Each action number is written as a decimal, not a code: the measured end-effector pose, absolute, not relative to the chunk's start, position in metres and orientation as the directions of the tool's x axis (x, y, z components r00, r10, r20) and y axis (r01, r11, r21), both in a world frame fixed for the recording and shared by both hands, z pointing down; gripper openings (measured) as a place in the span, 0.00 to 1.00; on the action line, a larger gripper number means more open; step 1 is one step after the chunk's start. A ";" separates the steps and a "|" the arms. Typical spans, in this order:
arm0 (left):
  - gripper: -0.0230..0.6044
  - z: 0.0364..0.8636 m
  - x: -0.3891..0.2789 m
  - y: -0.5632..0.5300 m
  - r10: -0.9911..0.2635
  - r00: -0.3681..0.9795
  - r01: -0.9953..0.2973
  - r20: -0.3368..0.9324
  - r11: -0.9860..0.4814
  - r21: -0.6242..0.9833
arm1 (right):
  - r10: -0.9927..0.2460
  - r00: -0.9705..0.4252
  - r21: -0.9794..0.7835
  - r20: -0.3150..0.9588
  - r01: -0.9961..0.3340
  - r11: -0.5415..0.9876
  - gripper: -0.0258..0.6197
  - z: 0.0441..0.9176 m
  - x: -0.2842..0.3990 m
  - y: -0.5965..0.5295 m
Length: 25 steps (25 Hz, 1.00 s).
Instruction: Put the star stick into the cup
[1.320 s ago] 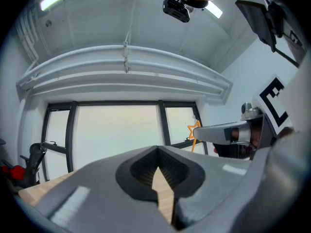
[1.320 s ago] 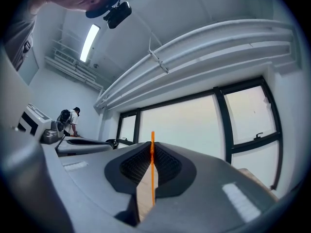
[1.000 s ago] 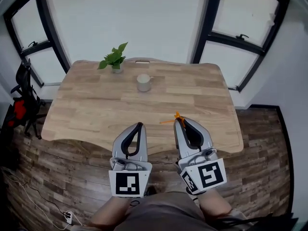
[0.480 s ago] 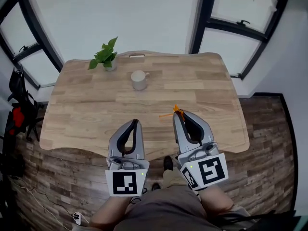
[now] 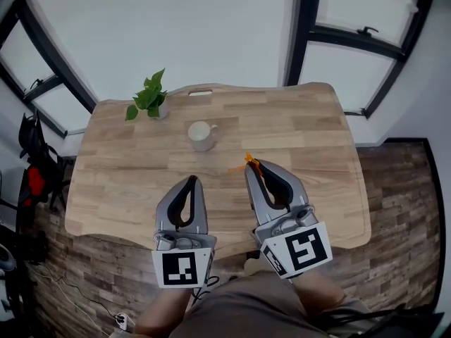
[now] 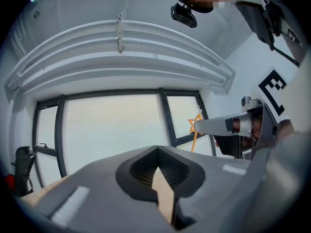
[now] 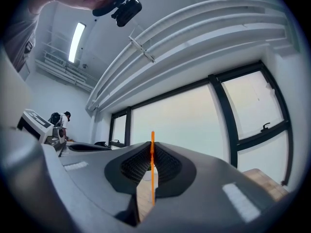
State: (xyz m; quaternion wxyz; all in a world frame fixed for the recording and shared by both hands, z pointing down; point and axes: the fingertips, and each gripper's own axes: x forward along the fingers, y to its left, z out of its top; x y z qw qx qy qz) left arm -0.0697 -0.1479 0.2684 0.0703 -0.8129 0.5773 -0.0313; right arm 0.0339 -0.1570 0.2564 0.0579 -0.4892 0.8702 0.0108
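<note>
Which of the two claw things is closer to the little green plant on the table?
Left. The left gripper hangs on the person's side of the plant, slightly right of it; the right gripper, pinching the star stick, is farther right.

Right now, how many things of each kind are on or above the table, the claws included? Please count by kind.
cup: 1
potted plant: 1
star stick: 1, gripped in the right claw
claws: 2, that one and the left claw, shut on nothing
Total: 5
</note>
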 end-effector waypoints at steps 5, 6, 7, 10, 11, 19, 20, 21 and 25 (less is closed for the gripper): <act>0.04 0.263 -0.063 -0.174 -0.958 0.285 -0.945 -0.017 -0.277 -0.174 | -0.822 -0.556 -0.056 -0.127 -0.823 0.565 0.11 0.250 0.040 -0.191; 0.04 0.261 -0.062 -0.177 -0.961 0.276 -0.947 -0.020 -0.268 -0.179 | -0.815 -0.564 -0.057 -0.133 -0.817 0.574 0.11 0.248 0.041 -0.196; 0.04 0.258 -0.060 -0.181 -0.963 0.269 -0.948 -0.023 -0.260 -0.184 | -0.810 -0.570 -0.057 -0.140 -0.812 0.581 0.11 0.246 0.042 -0.200; 0.04 0.251 -0.058 -0.188 -0.967 0.253 -0.951 -0.037 -0.241 -0.194 | -0.795 -0.585 -0.058 -0.160 -0.799 0.599 0.11 0.239 0.042 -0.211; 0.04 0.249 -0.058 -0.190 -0.968 0.247 -0.952 -0.041 -0.234 -0.196 | -0.790 -0.590 -0.056 -0.167 -0.795 0.604 0.11 0.236 0.042 -0.214; 0.04 0.243 -0.066 -0.210 -0.976 0.210 -0.962 -0.063 -0.195 -0.192 | -0.769 -0.612 -0.039 -0.186 -0.777 0.628 0.11 0.225 0.033 -0.239; 0.04 0.244 -0.069 -0.213 -0.977 0.206 -0.963 -0.061 -0.192 -0.190 | -0.768 -0.614 -0.037 -0.184 -0.776 0.630 0.11 0.225 0.031 -0.243; 0.04 0.246 -0.071 -0.216 -0.977 0.203 -0.964 -0.058 -0.189 -0.188 | -0.767 -0.616 -0.036 -0.183 -0.775 0.631 0.11 0.226 0.029 -0.246; 0.04 0.248 -0.080 -0.228 -0.980 0.194 -0.967 -0.054 -0.182 -0.180 | -0.763 -0.622 -0.041 -0.173 -0.770 0.637 0.11 0.226 0.018 -0.260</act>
